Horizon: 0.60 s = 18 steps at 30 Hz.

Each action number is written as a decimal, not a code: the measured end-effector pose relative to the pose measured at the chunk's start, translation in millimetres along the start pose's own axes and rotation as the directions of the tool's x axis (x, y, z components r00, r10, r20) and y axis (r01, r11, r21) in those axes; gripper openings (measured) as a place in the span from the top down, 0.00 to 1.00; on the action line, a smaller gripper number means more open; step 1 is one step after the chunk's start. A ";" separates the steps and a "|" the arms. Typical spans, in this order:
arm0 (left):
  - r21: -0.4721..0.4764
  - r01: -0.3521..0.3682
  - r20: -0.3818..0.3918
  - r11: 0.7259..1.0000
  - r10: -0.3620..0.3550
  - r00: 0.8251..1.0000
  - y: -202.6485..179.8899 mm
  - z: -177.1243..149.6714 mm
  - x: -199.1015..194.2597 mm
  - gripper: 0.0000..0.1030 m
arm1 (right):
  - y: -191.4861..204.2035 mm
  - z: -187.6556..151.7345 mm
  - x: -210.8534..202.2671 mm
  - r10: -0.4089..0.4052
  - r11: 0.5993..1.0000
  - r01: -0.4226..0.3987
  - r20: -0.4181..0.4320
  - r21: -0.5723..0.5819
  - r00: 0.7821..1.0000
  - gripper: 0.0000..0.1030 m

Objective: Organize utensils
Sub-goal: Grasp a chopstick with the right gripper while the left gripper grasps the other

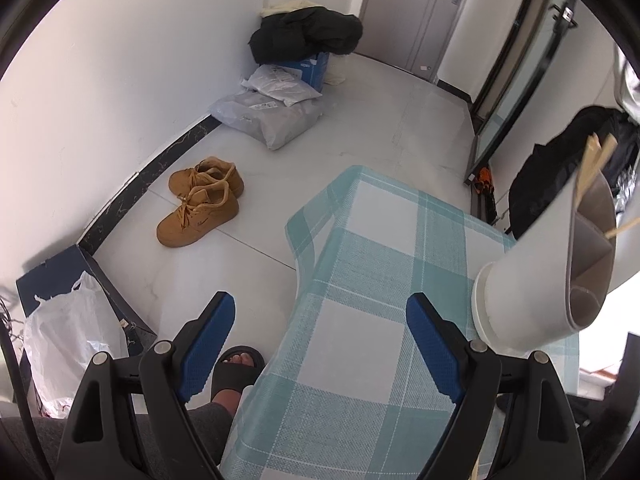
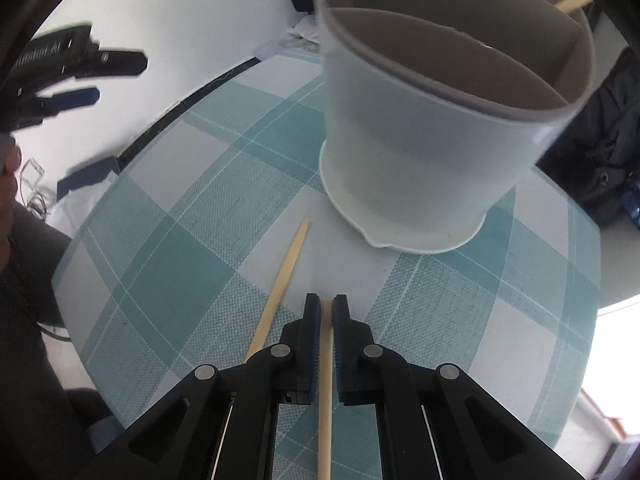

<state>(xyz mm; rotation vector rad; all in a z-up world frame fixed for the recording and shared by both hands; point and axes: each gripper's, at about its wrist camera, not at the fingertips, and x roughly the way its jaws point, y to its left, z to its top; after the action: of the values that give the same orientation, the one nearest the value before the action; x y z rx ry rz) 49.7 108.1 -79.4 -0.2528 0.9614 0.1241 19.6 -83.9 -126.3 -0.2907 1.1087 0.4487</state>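
A white round utensil holder point(image 2: 432, 120) with inner dividers stands on the teal checked tablecloth point(image 2: 180, 248). It also shows in the left wrist view point(image 1: 536, 280), with wooden chopsticks point(image 1: 592, 168) sticking out of it. My right gripper point(image 2: 326, 308) is shut on a wooden chopstick point(image 2: 325, 400), just in front of the holder. A second chopstick point(image 2: 286, 276) lies on the cloth to its left. My left gripper point(image 1: 320, 312) is open and empty, held above the table's left edge; it also shows in the right wrist view point(image 2: 76, 96).
Beyond the table edge point(image 1: 312, 264) lie tan shoes point(image 1: 200, 200), grey parcels point(image 1: 272, 116), a dark coat on a box point(image 1: 308, 36) and a white plastic bag point(image 1: 72, 340). A foot in a black slipper point(image 1: 236, 368) is beside the table. A black bag point(image 1: 560, 176) stands behind the holder.
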 end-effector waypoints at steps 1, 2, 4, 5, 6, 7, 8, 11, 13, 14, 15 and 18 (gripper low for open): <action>0.018 0.008 -0.007 1.000 -0.008 1.000 -5.0 -3.5 0.9 0.18 | -3.3 -1.0 -3.9 0.007 1.000 -0.007 0.015 0.016 1.000 0.94; 0.028 0.016 -0.016 0.999 -0.016 1.000 -7.9 -6.0 1.6 0.18 | -7.9 -1.6 -9.1 0.023 0.999 -0.024 0.039 0.043 0.999 0.95; 0.051 0.037 -0.036 0.998 -0.036 0.999 -15.9 -11.2 2.9 0.18 | -23.2 -7.5 -26.4 0.059 0.990 -0.070 0.099 0.119 0.993 0.95; 0.064 0.045 -0.045 0.997 -0.043 0.998 -20.9 -14.7 3.8 0.18 | -32.1 -10.1 -34.4 0.089 0.980 -0.111 0.135 0.166 0.987 0.95; 0.080 0.050 -0.058 0.996 -0.046 0.997 -26.2 -18.3 5.0 0.18 | -38.6 -12.4 -40.1 0.103 0.971 -0.134 0.161 0.196 0.982 0.95; 0.090 0.054 -0.068 0.994 -0.047 0.997 -29.6 -20.5 5.3 0.18 | -46.3 -15.5 -46.5 0.115 0.961 -0.158 0.191 0.227 0.975 0.94; 0.106 0.060 -0.087 0.992 -0.051 0.995 -35.0 -24.3 6.8 0.18 | -57.1 -20.0 -54.4 0.136 0.943 -0.197 0.231 0.268 0.963 0.95; 0.157 0.081 -0.139 0.984 -0.059 0.989 -49.6 -32.3 9.9 0.18 | -87.4 -30.2 -67.1 0.186 0.874 -0.305 0.319 0.379 0.929 0.95; 0.165 0.097 -0.162 0.982 -0.070 0.984 -57.7 -36.4 10.0 0.18 | -102.3 -35.9 -73.5 0.190 0.837 -0.348 0.374 0.421 0.908 0.95; 0.169 0.099 -0.174 0.981 -0.069 0.982 -61.3 -37.9 11.0 0.18 | -112.3 -40.9 -79.7 0.186 0.824 -0.363 0.399 0.435 0.898 0.95; 0.174 0.100 -0.186 0.980 -0.068 0.980 -64.6 -38.9 11.8 0.18 | -120.9 -46.1 -83.8 0.187 0.805 -0.387 0.427 0.450 0.885 0.95; 0.194 0.109 -0.216 0.975 -0.066 0.974 -77.1 -42.8 15.2 0.19 | -139.9 -56.7 -88.5 0.173 0.746 -0.440 0.491 0.500 0.854 0.95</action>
<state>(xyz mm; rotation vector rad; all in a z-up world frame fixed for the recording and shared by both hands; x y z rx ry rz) 41.0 22.2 -103.1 -0.1193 1.1615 -0.0845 9.8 -249.1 -69.4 0.5551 0.8170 0.4082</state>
